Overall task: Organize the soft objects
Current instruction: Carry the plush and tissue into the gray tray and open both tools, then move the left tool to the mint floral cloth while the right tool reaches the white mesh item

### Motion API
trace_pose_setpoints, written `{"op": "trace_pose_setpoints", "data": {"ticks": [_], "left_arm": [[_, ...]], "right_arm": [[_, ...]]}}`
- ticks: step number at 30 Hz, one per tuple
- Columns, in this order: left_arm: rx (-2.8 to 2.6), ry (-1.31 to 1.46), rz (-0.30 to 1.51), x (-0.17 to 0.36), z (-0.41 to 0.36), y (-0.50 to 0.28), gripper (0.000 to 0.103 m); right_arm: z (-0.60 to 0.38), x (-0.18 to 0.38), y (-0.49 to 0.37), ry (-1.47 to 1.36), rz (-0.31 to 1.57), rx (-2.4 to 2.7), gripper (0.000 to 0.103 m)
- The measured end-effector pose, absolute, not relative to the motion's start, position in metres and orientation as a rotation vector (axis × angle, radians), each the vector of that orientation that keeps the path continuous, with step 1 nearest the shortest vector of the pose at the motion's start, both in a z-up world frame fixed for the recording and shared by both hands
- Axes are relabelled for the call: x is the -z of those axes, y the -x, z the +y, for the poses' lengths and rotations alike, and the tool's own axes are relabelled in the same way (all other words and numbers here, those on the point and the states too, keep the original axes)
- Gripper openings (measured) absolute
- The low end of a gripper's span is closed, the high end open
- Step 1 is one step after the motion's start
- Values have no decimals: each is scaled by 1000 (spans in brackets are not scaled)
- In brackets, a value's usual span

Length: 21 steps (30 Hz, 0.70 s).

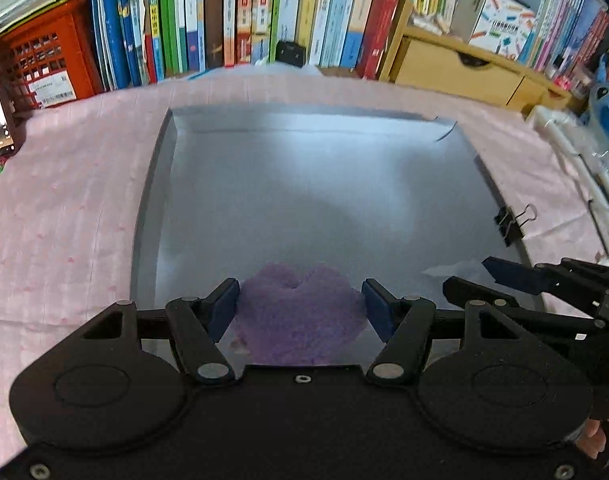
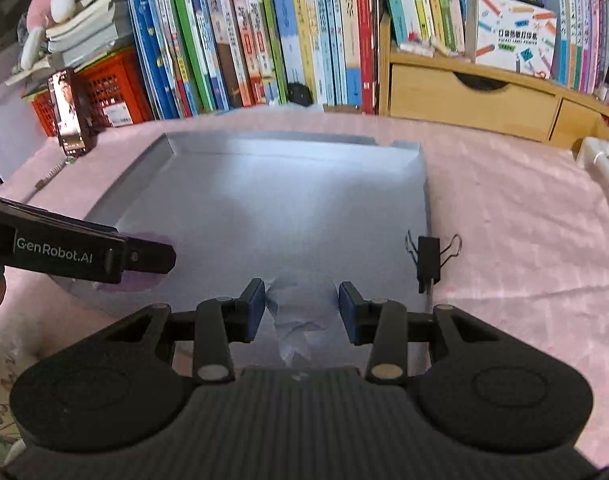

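Observation:
A fuzzy purple soft piece (image 1: pixel 300 316) sits between the blue pads of my left gripper (image 1: pixel 300 308). Both pads press its sides, low over the near part of the grey tray (image 1: pixel 152 200). My right gripper (image 2: pixel 302 310) is shut on a pale, crumpled whitish-blue wad (image 2: pixel 300 312), also over the tray's (image 2: pixel 124 184) near end. In the right wrist view the left gripper (image 2: pixel 160 258) comes in from the left, with purple fuzz (image 2: pixel 144 282) showing around its tip. In the left wrist view the right gripper (image 1: pixel 478 280) comes in from the right, a bit of the white wad (image 1: pixel 444 270) at its tip.
The tray lies on a pink cloth (image 1: pixel 64 220). A black binder clip (image 2: pixel 428 258) grips its right rim. Behind stand a row of books (image 1: pixel 264 12), an orange crate (image 1: pixel 44 64), a wooden drawer box (image 2: pixel 472 100) and a phone on a stand (image 2: pixel 70 112). A blue plush (image 1: pixel 608 108) sits far right.

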<state>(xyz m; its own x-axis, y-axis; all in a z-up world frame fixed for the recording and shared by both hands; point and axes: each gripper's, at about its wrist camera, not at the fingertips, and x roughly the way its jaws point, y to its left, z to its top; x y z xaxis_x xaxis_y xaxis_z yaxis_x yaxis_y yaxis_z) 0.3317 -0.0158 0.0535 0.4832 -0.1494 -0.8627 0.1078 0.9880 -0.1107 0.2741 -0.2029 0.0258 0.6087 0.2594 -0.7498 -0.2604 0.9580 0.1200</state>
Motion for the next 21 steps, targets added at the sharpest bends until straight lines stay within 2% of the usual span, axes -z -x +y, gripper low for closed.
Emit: {"op": "trace_pose_setpoints", "data": {"ticks": [7, 8, 9, 10, 13, 21], "left_arm": [[150, 30, 1071, -55, -19, -337, 66], [150, 35, 1072, -56, -18, -337, 68], [153, 41, 1071, -57, -17, -336, 69], [161, 48, 1063, -58, -16, -335, 71], [173, 70, 1023, -67, -13, -329, 79], [250, 28, 886, -102, -10, -279, 86]], "right_arm": [[-200, -17, -278, 9, 899, -300, 47], [-200, -16, -278, 7, 898, -298, 52], [-200, -16, -278, 5, 896, -297, 53], [-200, -17, -277, 2, 892, -295, 60], [-203, -21, -275, -7, 875, -298, 66], [-217, -58, -245, -7, 732, -299, 82]]}}
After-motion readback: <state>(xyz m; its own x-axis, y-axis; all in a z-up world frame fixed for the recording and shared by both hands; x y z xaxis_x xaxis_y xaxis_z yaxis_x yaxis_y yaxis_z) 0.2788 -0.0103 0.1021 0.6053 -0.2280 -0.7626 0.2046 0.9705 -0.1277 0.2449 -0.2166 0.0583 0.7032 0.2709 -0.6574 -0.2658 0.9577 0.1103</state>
